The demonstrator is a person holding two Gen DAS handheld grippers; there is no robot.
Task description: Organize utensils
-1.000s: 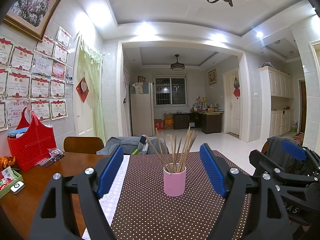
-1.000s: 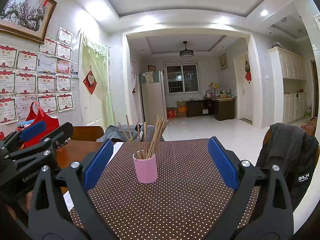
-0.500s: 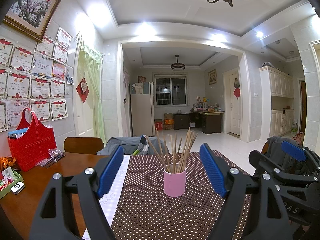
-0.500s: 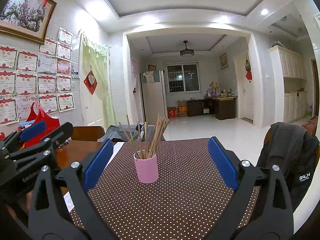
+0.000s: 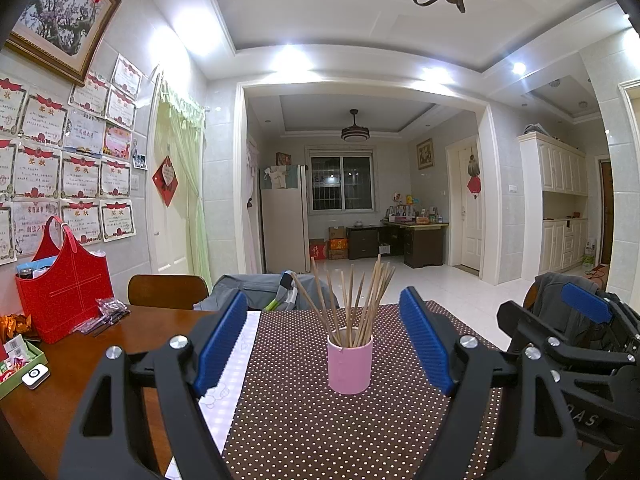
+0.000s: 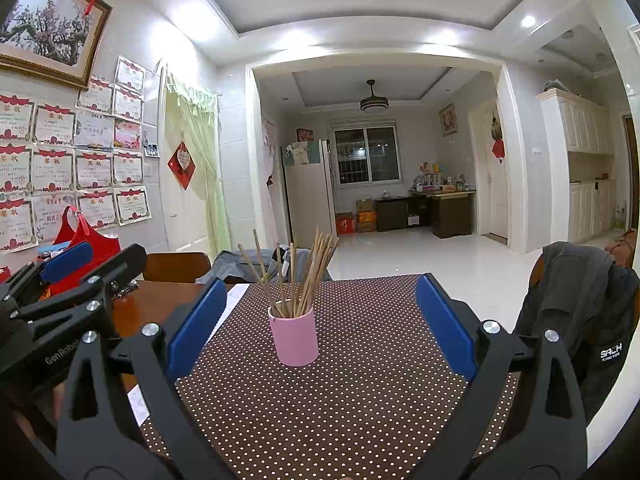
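A pink cup [image 5: 350, 364] stands upright on a brown dotted cloth [image 5: 320, 432], with several wooden chopsticks [image 5: 356, 300] fanned out of it. My left gripper [image 5: 326, 340] is open, its blue pads wide apart on either side of the cup, a little short of it. The right wrist view has the same pink cup [image 6: 295, 338] and chopsticks [image 6: 304, 276] ahead; my right gripper [image 6: 318, 330] is open too and holds nothing. The right gripper [image 5: 586, 308] juts into the left wrist view at the right edge, and the left gripper [image 6: 66, 262] into the right wrist view.
A red bag [image 5: 64, 292] and a green tray [image 5: 18, 364] sit on the wooden table [image 5: 52, 396] at left. A wooden chair [image 5: 168, 292] stands behind the table. A dark jacket [image 6: 580, 312] hangs over a chair at right. White floor lies beyond the table's far edge.
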